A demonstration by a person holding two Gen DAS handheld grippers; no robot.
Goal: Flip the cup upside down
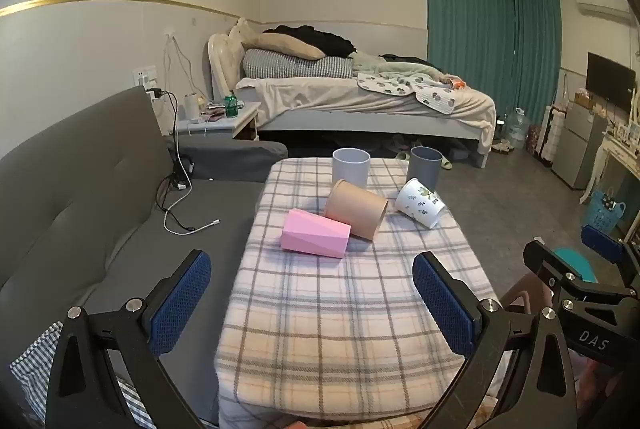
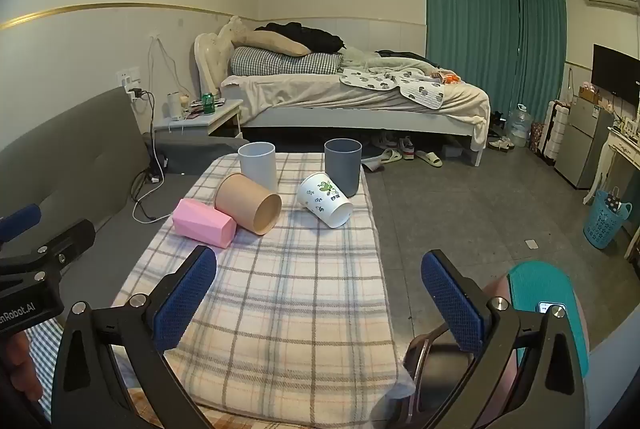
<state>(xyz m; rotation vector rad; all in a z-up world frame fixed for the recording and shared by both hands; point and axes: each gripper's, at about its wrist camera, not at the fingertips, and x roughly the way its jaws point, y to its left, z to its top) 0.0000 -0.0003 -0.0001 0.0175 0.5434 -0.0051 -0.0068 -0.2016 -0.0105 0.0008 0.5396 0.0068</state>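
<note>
Both hand-held grippers — left (image 1: 312, 303), right (image 2: 319, 299) — spread wide, empty, well short of the toppled cups (image 1: 356, 215).

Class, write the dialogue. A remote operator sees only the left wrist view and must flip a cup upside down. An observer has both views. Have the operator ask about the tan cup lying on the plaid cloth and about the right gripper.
Operator: I see the tan cup mostly side-on. Is anything inside it?
Observer: The right wrist view looks into the mouth of the tan cup, and it shows nothing inside.
Operator: Only the edge of the right gripper shows here. Is it open?
Observer: Yes. The right gripper has its jaws wide apart, with nothing between them.
</note>
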